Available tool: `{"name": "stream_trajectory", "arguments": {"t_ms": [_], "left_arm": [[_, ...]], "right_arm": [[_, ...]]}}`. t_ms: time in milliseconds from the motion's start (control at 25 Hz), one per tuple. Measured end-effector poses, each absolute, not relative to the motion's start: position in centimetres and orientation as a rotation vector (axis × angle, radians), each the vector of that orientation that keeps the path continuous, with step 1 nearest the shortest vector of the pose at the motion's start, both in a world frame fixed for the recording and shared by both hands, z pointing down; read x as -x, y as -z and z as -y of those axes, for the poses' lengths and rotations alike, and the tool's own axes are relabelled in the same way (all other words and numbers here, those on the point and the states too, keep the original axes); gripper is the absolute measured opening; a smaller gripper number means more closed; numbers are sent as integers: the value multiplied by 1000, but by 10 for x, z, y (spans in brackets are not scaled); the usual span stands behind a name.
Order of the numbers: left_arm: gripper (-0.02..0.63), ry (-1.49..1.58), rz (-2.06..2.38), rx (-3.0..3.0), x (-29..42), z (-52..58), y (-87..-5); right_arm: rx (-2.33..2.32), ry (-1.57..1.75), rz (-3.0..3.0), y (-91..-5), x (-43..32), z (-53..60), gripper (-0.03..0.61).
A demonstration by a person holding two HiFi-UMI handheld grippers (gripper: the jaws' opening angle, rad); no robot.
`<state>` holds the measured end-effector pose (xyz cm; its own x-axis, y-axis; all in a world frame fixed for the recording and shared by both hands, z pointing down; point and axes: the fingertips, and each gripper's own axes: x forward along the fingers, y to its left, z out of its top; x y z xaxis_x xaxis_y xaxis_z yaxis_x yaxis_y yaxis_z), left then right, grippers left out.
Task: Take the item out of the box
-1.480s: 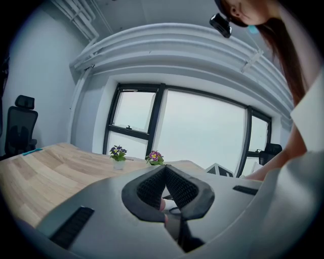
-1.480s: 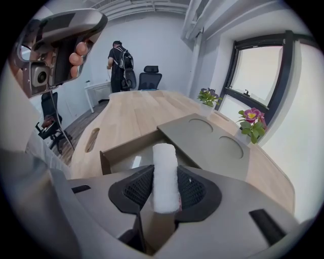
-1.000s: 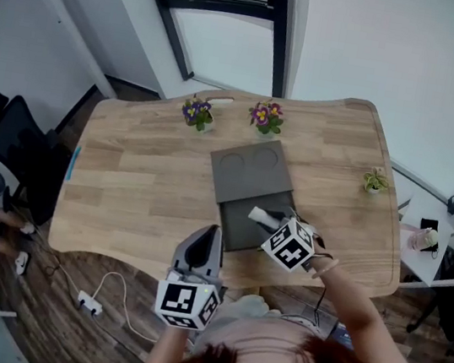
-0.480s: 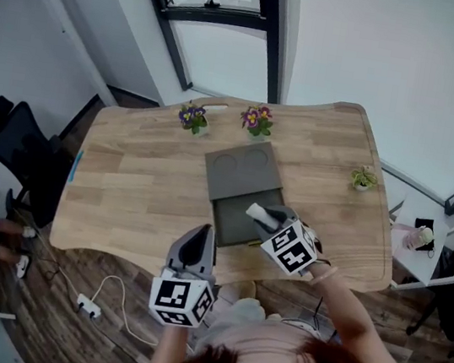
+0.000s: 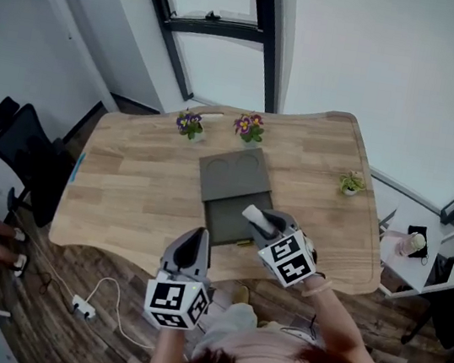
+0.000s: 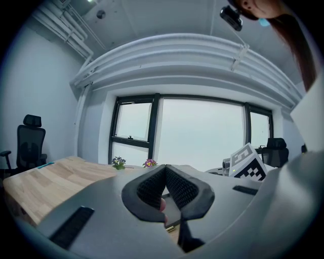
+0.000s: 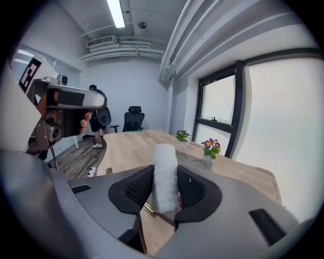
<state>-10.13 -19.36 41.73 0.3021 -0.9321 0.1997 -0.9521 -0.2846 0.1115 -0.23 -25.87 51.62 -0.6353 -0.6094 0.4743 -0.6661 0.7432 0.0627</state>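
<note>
An open grey box (image 5: 222, 223) lies on the wooden table (image 5: 132, 187), its lid (image 5: 230, 177) folded back toward the window. My right gripper (image 5: 257, 218) hangs over the box's near right corner, shut on a white roll (image 5: 252, 215). In the right gripper view the roll (image 7: 165, 177) stands upright between the pads, with the lid (image 7: 191, 163) beyond it. My left gripper (image 5: 190, 246) is at the table's near edge, left of the box, shut with nothing in it. In the left gripper view the left gripper (image 6: 166, 188) has its jaws pressed together.
Two pots of purple flowers (image 5: 189, 123) (image 5: 248, 126) stand at the far edge, a small green plant (image 5: 348, 184) at the right. A black office chair (image 5: 22, 152) is left of the table. A power strip (image 5: 81, 305) lies on the floor. A person (image 7: 96, 121) stands far off.
Both grippers have drifted a little toward the table's near edge. The white roll stays gripped in the right one throughout, above the box.
</note>
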Motion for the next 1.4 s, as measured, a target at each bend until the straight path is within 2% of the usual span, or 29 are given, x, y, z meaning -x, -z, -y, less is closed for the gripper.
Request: {"name": "stream_trajectory", "arguments": {"t_ms": [1400], "left_arm": [[3, -138, 1903, -2268, 42, 89, -395]], "right_arm": [[-1239, -67, 2778, -423, -94, 142, 130]]}}
